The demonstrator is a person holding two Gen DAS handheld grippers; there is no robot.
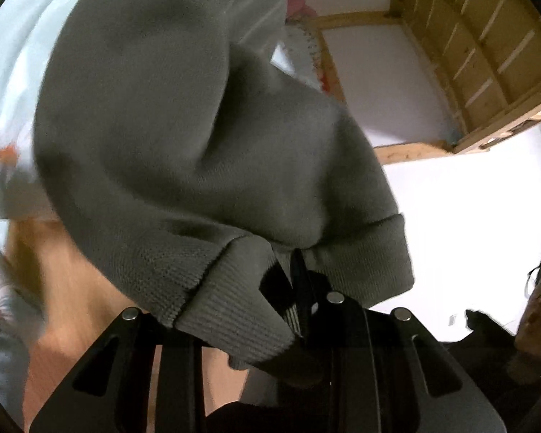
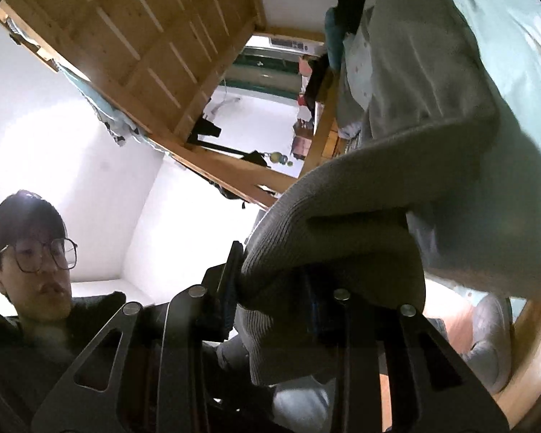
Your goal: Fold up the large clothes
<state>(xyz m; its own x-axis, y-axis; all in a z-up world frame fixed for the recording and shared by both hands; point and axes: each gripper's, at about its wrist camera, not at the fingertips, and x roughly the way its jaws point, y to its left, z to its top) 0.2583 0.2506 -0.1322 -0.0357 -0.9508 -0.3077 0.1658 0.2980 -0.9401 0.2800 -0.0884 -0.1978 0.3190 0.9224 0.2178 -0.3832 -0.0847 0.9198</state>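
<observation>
Up front in the left wrist view, our left gripper has its fingers nearly closed, pinching the ribbed hem of the grey sweater. The knit hangs off the grip and fills most of the frame, raised above the wooden floor with the pale bedding behind it. For this lift we judge it best to keep both grips at an even height and pull the hem taut between them, so the body hangs flat before we lay it down for the fold. One finger is buried under the rib, so we cannot tell how deep the bite goes. The lower left corner is motion-blurred; something grey there is unreadable.

Over in the right wrist view, our right gripper is also nearly closed, with its fingers clamped on a bunched ribbed edge of the same sweater. Fabric trails up toward the floral bedsheet. The bunching looks thick, so we should watch for slip. The far finger is mostly hidden by knit. The person sits low at the left, partly cut off. Wooden bunk slats are overhead. Sleeves and collar are not visible, and we cannot tell which hem corner either side holds.
</observation>
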